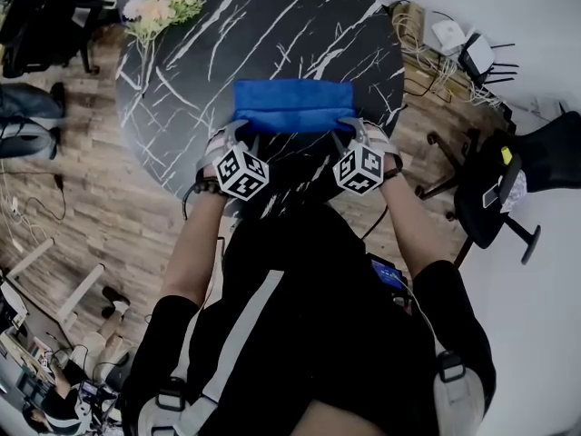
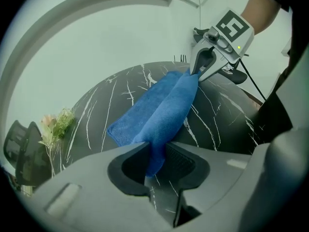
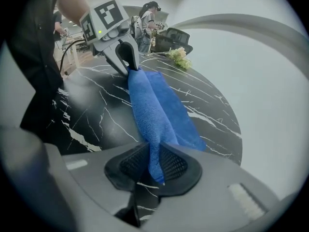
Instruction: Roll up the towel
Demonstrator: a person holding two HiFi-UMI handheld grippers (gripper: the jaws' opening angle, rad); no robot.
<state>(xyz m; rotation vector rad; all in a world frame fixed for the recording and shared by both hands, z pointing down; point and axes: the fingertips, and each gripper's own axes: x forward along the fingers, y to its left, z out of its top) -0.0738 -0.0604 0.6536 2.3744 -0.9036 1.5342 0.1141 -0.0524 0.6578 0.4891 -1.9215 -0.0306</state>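
Scene: A round black table [image 1: 182, 107] with white veins is seen from above, filling the upper half of the head view. A bunch of flowers [image 1: 162, 7] is set at its upper left edge.
Towel: A blue towel [image 1: 292, 105] is laid at the upper centre of the head view. Its lower edge is lifted off the table, while the rest lies flat.
Left tool: The left tool [image 2: 153, 164] is closed on the towel's lower left corner, and a narrow tongue of cloth is pinched between its pads.
Right tool: The right tool [image 3: 155, 166] is closed on the lower right corner in the same way (only a thin fold is caught).
Stage: The roll is judged as barely begun, since no wound turn of cloth can be made out.
Risk, slipping: So little cloth is held that a corner could be pulled free once the edge is turned over.
Risk, skew: If the two tools are turned out of step, a cone-shaped or slanted roll would be formed.
Risk, sliding: On the smooth table the flat part could be dragged along instead of being wound, and a loose roll would be left.
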